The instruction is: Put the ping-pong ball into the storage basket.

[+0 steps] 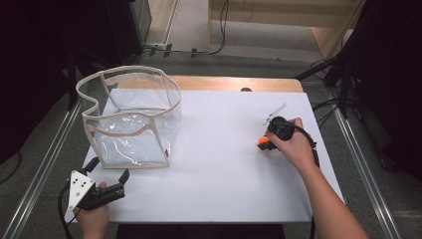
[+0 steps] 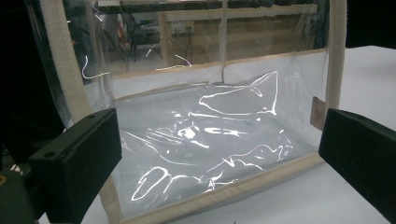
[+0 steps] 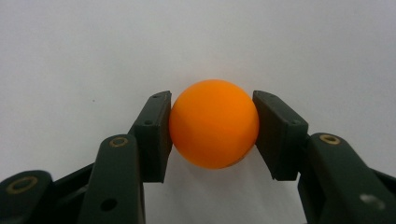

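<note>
Orange ball sits pinched in the right gripper low over the white table, well apart from the clear bag. Left gripper gapes empty toward the bag. Right gripper view: jaws clamp the ball; bagging it apparently remains.

— How's the light?
— Bright and even on the white table; the room past its edges falls nearly black. Overhead lamps, probably.
— Glare?
— White streaks on the clear bag, strongest in the left gripper view. The high view is soft and grainy.
— Shadows?
— A faint one under the orange ball; the nearest jaw parts blur.
</note>
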A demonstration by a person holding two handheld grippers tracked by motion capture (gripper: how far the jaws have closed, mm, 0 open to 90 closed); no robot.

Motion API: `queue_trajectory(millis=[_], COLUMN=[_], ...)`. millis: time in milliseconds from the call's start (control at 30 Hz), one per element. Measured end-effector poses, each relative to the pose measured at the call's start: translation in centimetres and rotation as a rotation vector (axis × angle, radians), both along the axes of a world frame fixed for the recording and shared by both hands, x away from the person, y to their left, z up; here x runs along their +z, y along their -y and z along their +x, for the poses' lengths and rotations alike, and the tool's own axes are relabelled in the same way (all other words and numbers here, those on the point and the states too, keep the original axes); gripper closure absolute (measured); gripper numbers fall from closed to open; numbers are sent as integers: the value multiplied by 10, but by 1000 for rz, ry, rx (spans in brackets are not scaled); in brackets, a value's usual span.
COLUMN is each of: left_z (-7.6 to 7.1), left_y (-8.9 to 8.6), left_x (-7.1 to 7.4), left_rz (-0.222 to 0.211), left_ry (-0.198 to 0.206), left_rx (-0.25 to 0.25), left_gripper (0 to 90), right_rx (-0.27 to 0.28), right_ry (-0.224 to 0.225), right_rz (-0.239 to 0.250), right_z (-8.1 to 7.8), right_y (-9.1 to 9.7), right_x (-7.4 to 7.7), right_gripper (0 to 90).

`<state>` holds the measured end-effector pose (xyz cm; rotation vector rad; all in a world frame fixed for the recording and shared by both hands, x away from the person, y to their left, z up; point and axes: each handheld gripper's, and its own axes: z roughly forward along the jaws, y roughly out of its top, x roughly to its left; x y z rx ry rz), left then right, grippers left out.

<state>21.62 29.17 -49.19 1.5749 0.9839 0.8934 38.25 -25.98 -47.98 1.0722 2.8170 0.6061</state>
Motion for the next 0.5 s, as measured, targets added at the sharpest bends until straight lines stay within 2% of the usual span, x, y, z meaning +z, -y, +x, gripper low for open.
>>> queue_trajectory(millis=[500], left_z=[0], left_y=[0], left_x=[0], left_rz=[1], left_ry=[0], left_rx=[-1], left_gripper=[0], right_rx=[43], right_ry=[0], right_rz=[9], right_z=[1], right_y=[-11], right_x=[15], right_gripper=[478])
